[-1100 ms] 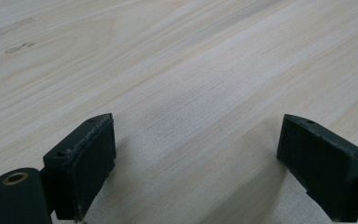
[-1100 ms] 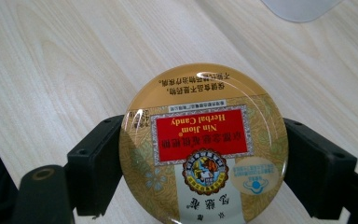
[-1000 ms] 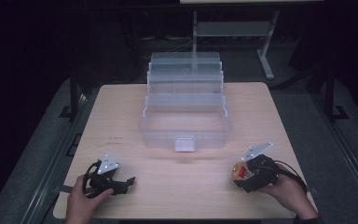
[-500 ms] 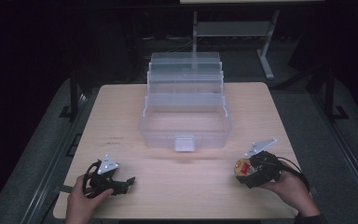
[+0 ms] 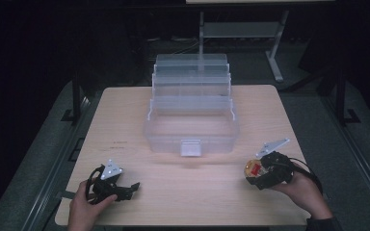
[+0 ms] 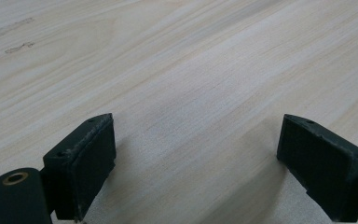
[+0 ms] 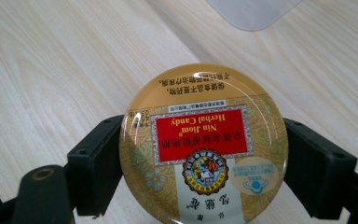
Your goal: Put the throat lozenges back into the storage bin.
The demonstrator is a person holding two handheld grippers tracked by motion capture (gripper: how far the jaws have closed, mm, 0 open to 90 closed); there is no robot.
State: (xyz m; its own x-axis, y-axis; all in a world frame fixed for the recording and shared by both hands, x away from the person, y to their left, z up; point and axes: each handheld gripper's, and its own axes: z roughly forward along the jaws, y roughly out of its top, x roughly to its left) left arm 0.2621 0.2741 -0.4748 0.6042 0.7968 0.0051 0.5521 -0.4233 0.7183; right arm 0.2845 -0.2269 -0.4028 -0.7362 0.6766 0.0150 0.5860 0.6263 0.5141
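A round gold candy tin (image 7: 204, 144) with a red label sits between the jaws of my right gripper (image 7: 204, 161), which press on its rim from both sides. From above, that tin (image 5: 253, 168) shows at the front of the right gripper (image 5: 256, 174), held just over the table's right front part. My left gripper (image 5: 131, 186) rests low at the table's left front, pointing right. Its jaws stand wide apart over bare wood in the left gripper view (image 6: 196, 163), with nothing between them.
A clear plastic tiered box (image 5: 191, 130) stands open at the middle of the light wooden table (image 5: 125, 125), its latch tab (image 5: 190, 147) facing me. A corner of that tab (image 7: 254, 11) shows beyond the tin. Dark floor and a metal stand (image 5: 277, 57) lie behind.
The right hand with the tin has shifted slightly toward the front right of the table. The left gripper has stayed put.
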